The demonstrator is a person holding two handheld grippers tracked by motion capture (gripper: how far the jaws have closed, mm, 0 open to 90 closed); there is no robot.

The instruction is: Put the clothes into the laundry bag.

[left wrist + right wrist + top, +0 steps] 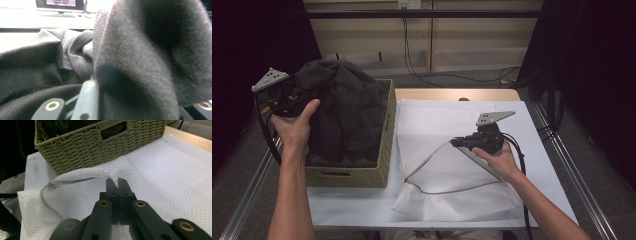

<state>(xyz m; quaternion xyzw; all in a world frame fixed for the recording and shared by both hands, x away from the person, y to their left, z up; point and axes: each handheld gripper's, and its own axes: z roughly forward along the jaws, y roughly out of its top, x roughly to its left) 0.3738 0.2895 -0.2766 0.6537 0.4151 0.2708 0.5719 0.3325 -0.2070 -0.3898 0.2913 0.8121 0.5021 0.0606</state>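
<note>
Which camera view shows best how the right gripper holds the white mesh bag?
The right gripper view: the right gripper is shut on the lifted edge of the white mesh bag near its zipper. The high view shows the same gripper from farther off, holding the bag's opening up. The left gripper view shows dark cloth instead.

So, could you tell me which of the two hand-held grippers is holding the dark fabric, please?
The left hand-held gripper, raised over the woven basket, grips the dark garment; the right hand-held gripper pinches the white mesh bag.

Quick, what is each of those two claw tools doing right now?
Left gripper: closed on the dark garment, lifting it over the woven basket.
Right gripper: closed on the white mesh bag, holding its edge up.
</note>
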